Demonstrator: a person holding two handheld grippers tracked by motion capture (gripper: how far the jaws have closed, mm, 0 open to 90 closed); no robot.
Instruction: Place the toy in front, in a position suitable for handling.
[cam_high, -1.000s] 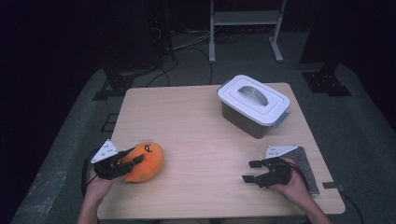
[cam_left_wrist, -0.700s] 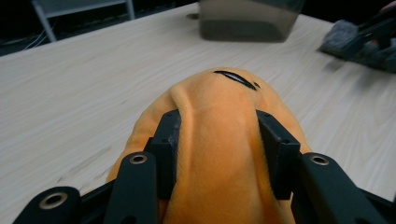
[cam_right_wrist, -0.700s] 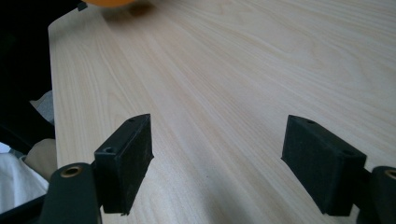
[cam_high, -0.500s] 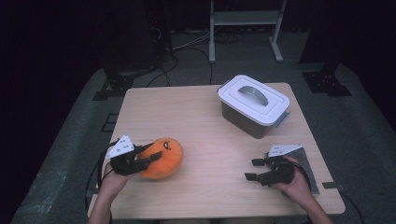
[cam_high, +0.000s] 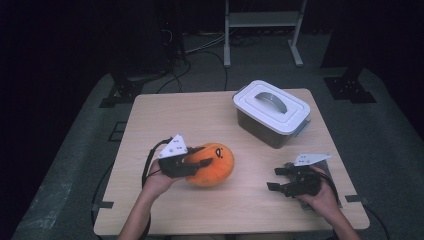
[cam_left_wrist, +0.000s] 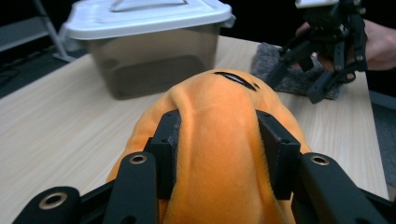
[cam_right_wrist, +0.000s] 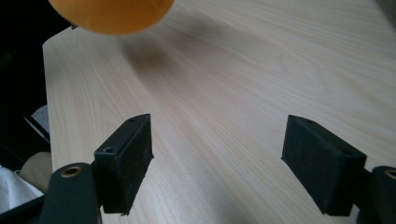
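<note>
- While the left gripper (cam_high: 192, 162) squeezes the orange plush toy (cam_high: 212, 164), its two fingers (cam_left_wrist: 166, 144) press into the soft sides, so that a ridge of fabric bulges up between them in the left gripper view.
- Orange plush toy: held at the near left part of the surface (cam_high: 215, 120), toward its middle; a small dark marking sits on its top. Whether it rests on the wood or is lifted just clear of it cannot be told from the high view.
- Left hand (cam_high: 157, 182): wrapped around the gripper's body, with the forearm entering from the bottom edge and a cable looping beside the wrist.
- Right gripper (cam_high: 280, 180): held low over the near right part of the surface, well apart from the toy, with its fingers (cam_right_wrist: 126, 158) spread wide and only bare wood between them in the right gripper view.
- Right hand (cam_high: 320, 192): positioned over a grey cloth (cam_left_wrist: 292, 77) that lies near the right edge of the surface.
- Storage box (cam_high: 272, 112): a translucent tub with a white lid and a grey handle, standing closed at the far right of the surface, apart from both grippers.
- Background: dark floor with cables (cam_high: 200, 47) and the legs of a white stand (cam_high: 260, 20).
</note>
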